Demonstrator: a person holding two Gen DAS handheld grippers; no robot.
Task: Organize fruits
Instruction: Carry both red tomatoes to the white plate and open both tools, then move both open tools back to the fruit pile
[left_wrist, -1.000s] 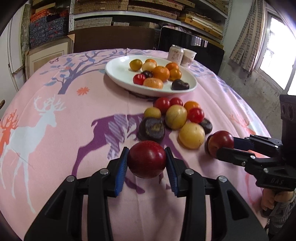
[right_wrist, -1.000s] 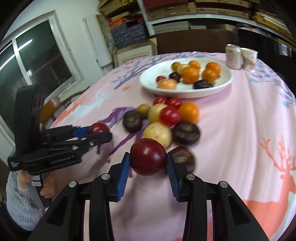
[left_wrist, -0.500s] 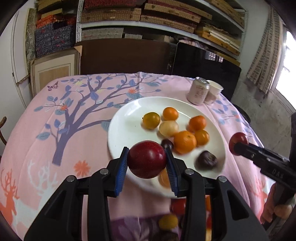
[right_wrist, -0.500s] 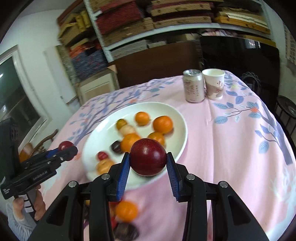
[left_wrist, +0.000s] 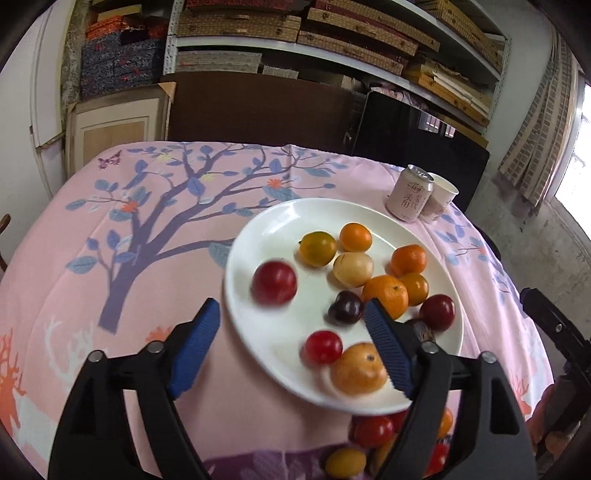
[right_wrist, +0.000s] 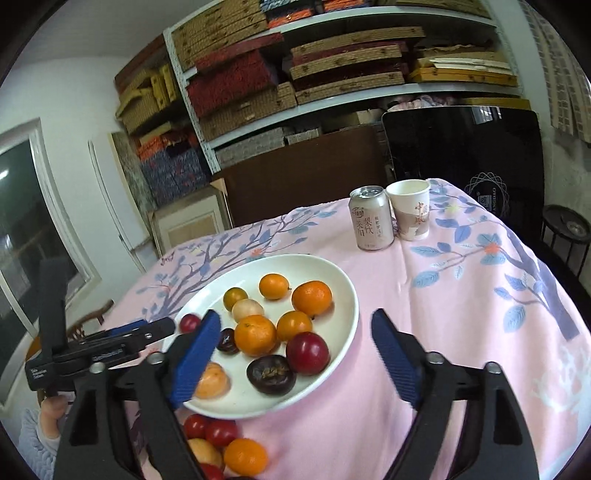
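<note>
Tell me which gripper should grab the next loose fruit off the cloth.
Right, marginally. Both are open and empty, but the loose orange lies clear between the right gripper's arms; the left gripper sees the pile mostly behind its finger.

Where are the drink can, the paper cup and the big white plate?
Pale pink drink can (right_wrist: 371, 219): right wrist view, middle of its label.
White paper cup (right_wrist: 412, 214): right wrist view, its side wall.
White oval plate (right_wrist: 343, 284): right wrist view, bare far rim.

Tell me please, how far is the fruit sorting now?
Mostly done: many fruits lie on the white plate, including a red plum and another red plum. Nothing is in hand: the left gripper and right gripper are open and empty. Left: loose fruits on the tablecloth beside the plate.
</note>
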